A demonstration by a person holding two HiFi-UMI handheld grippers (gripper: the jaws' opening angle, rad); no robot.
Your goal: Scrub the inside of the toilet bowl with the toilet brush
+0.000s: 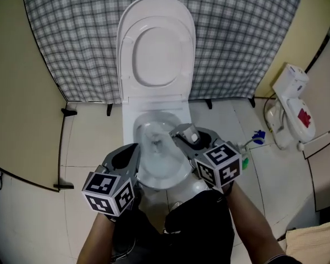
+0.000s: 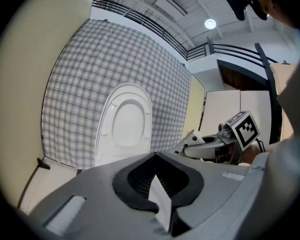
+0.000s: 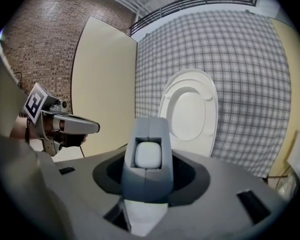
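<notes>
The person's forearms (image 1: 253, 224) reached in from the near side of the toilet bowl (image 1: 131, 132), holding the left gripper (image 1: 125, 154) over the bowl's front left rim and the right gripper (image 1: 188, 136) over its right rim. The right gripper's jaws stood apart and empty, while the left gripper's own view showed only a dark hollow with a white wedge, so its jaws could not be read. The bowl lay uncovered, its lid (image 1: 157, 54) raised behind it against a checked curtain (image 1: 71, 37), and a blue-tipped thing (image 1: 258, 137), too small to name, lay right of the bowl.
</notes>
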